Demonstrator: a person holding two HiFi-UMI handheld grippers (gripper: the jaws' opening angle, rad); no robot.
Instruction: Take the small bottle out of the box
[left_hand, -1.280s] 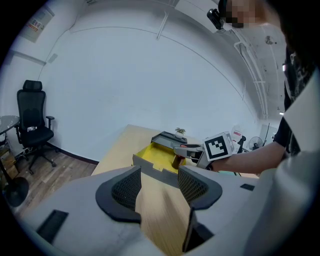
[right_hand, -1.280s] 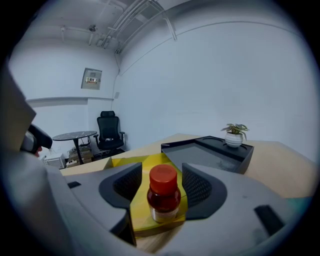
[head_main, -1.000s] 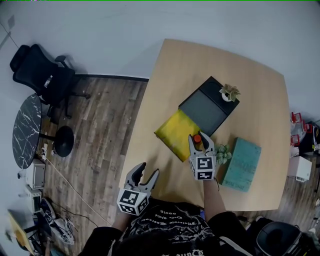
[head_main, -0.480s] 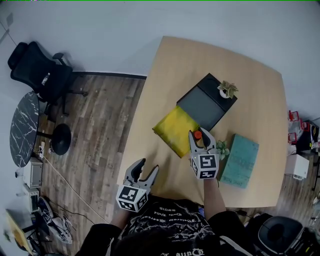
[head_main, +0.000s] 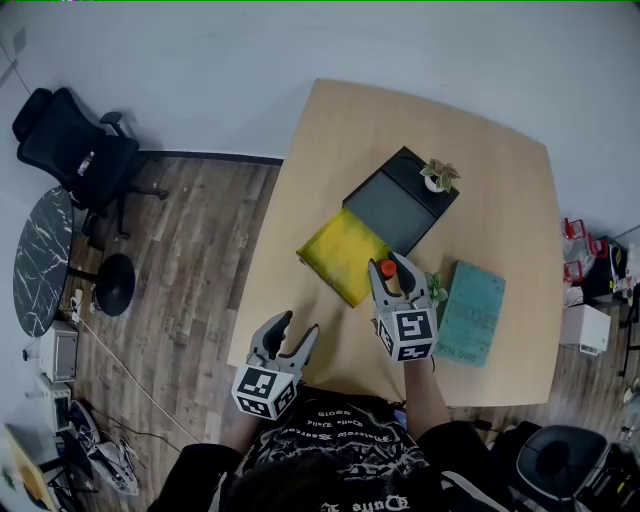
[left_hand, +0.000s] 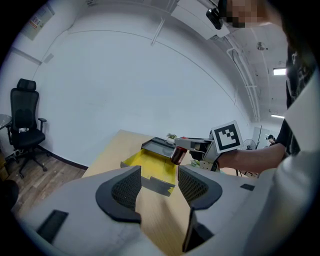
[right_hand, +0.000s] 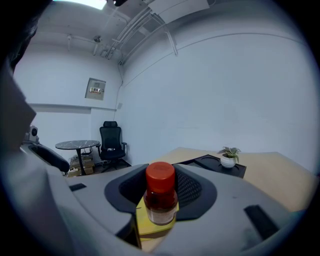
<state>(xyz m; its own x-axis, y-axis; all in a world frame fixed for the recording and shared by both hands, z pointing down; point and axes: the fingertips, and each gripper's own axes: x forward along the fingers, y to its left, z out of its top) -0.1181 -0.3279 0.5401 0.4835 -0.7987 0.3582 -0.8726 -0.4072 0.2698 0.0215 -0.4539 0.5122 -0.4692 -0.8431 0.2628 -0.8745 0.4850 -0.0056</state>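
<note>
the right claw (head_main: 393, 270) is partly closed on the small bottle (right_hand: 161, 197), its pads pressing the bottle's sides, red cap up and upright. the yellow box (head_main: 338, 252) lies just ahead and to the left of this claw, and the bottle looks lifted clear of it, at the box's nearest corner. the left claw (head_main: 290, 338) hangs wide open with nothing in it, well back and to the left, off the near edge of the surface (head_main: 500, 140).

to finish well, i would hold the squeeze even so the smooth bottle does not slip, keep it upright, and draw it back toward bare wood behind the claw. a little plant (head_main: 436, 290) sits just to the claw's right, so drifting that way risks a knock.

compared with a second ago little has changed: same hold, same spot beside the box corner, left claw still idle.
</note>
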